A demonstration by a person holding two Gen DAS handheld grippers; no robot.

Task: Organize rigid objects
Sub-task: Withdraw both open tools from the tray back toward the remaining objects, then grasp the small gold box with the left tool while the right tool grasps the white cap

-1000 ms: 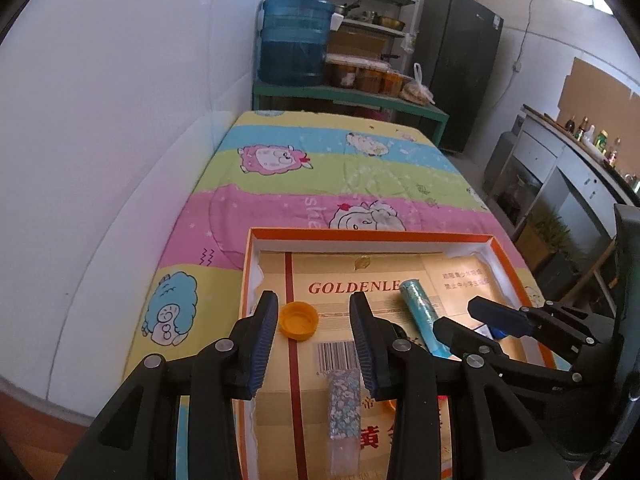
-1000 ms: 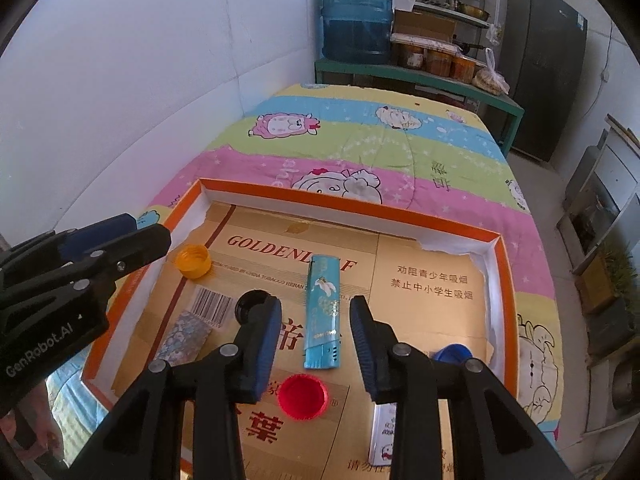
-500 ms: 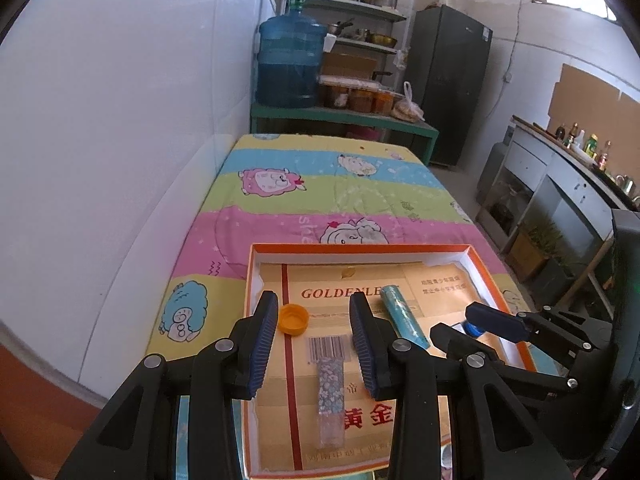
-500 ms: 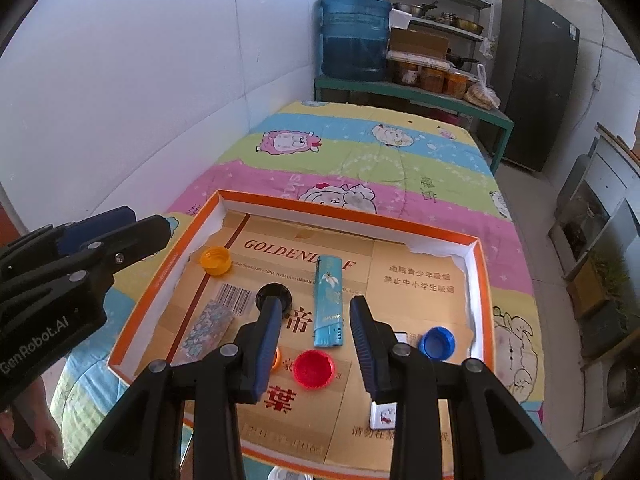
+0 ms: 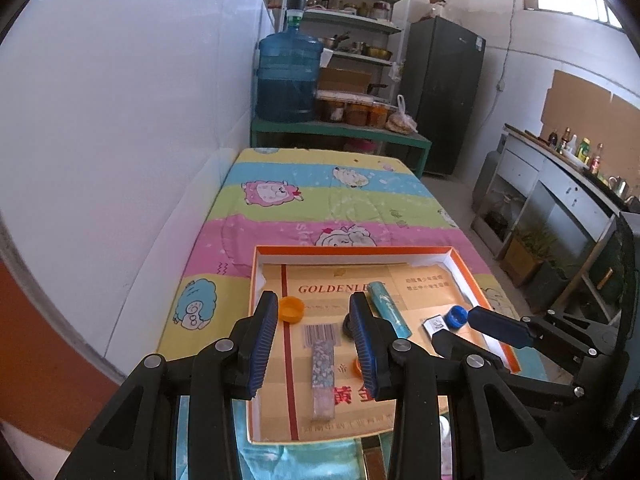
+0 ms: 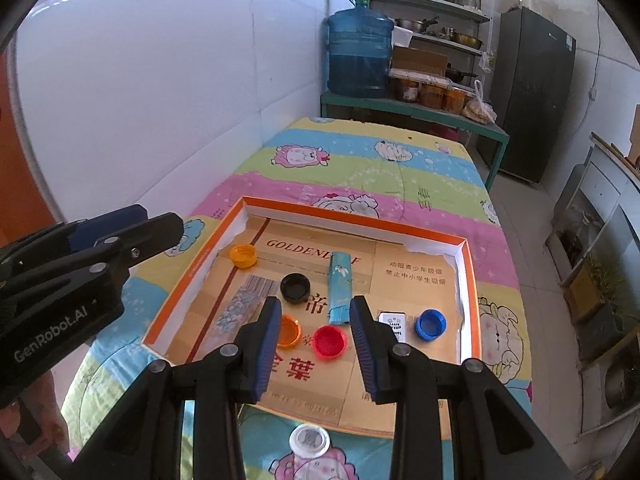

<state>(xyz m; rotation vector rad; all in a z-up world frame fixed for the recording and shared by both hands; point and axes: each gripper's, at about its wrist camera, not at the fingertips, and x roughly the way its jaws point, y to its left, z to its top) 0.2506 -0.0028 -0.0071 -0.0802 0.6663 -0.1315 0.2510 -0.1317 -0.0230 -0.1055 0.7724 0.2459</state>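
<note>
Claws both pulled back and up versus a second ago: left claw (image 5: 314,344) and right claw (image 6: 316,344) gape wide, holding nothing. Red cap (image 6: 329,341), teal lighter (image 6: 339,289) and other caps all lie in the orange-rimmed tray (image 6: 352,219); a white cap (image 6: 309,440) sits outside on the bedspread, probably the last piece to collect.

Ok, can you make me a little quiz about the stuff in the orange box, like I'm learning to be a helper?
1. True or false: the red cap lies inside the orange box.
2. Which cap lies nearest the small white box? A) blue cap B) black cap C) yellow-orange cap
3. Fill in: the white lid lies ____ the box, on the blanket.

Key:
1. True.
2. A.
3. Outside. Both the left hand-held gripper and the right hand-held gripper are open and hold nothing.
</note>
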